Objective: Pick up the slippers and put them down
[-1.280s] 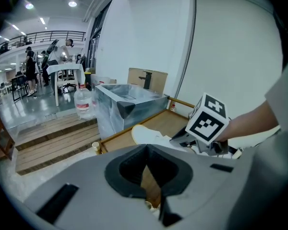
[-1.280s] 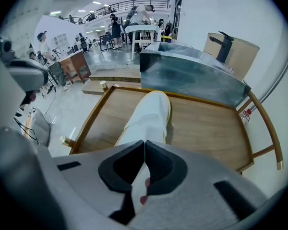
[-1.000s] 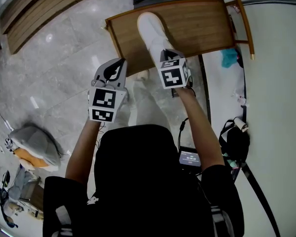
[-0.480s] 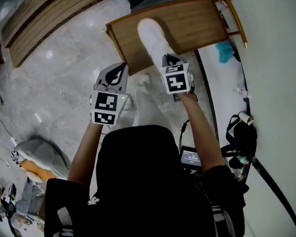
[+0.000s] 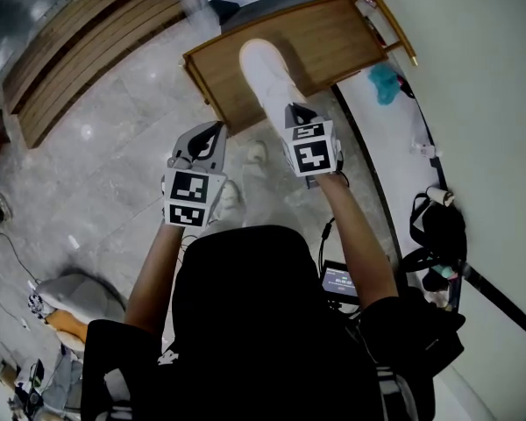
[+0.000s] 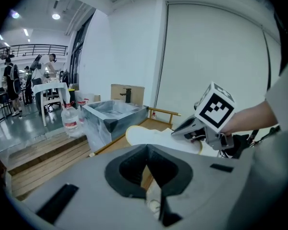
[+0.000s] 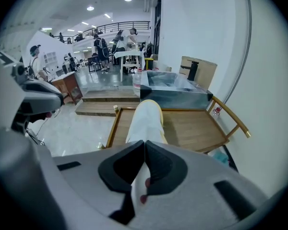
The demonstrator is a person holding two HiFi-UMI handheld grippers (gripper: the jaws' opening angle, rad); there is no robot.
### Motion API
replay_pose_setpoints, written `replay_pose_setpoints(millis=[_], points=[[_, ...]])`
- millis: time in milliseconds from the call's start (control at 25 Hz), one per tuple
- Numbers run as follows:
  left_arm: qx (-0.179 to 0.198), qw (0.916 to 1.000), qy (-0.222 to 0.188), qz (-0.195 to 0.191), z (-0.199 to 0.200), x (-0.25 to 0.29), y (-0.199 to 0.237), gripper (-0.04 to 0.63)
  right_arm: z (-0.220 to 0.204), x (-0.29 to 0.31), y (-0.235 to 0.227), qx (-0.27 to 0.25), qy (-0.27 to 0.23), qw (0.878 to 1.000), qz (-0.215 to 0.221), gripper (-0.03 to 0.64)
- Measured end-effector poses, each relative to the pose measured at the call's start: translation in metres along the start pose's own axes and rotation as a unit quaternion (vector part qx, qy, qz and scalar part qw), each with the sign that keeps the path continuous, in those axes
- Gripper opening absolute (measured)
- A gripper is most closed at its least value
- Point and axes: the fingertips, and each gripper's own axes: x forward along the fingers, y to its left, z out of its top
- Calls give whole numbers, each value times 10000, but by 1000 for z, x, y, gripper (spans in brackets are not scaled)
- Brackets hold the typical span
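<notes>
The right gripper point(image 5: 295, 114) has its jaws pressed together on the heel edge of the long white soft slipper with the pale yellow rim point(image 5: 265, 68). It's a thin pinch, with the fabric running straight up between the pads in the right gripper view point(image 7: 145, 150). From that grip the slipper reaches out toward 11 o'clock, with its toe over the brown wooden low platform with the side rail point(image 5: 333, 42), which fills 12 o'clock. I can't tell whether the toe rests on the boards or hangs just above them.

At 9 o'clock of the right one, the left gripper point(image 5: 212, 134) hangs over the grey marble floor point(image 5: 114, 147). Its jaws are closed tip to tip, and nothing shows gripped in them.

The danger, as I read it, is the hold itself. Only the slipper's edge is clamped while nearly its whole length sticks out ahead, so a quick swing or tilt could make it droop or slide free. The toe could also catch the platform's near edge if it comes down short. The grey metal box point(image 7: 173, 92) at the platform's far side could get in the way if it goes long.
</notes>
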Motion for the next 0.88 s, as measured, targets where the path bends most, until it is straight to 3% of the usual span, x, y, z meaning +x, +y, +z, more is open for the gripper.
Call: replay_pose_setpoints(millis=[480, 760, 880], points=[[387, 9992, -94, -99, -24, -55, -23, 5, -24, -59, 40, 261, -333, 9988, -239, 5], [393, 9991, -85, -125, -43, -74, -29, 5, -49, -77, 52, 358, -325, 9982, -366, 5], [213, 9995, -69, -202, -49, -78, -30, 5, -58, -81, 55, 412, -284, 9979, -404, 5]])
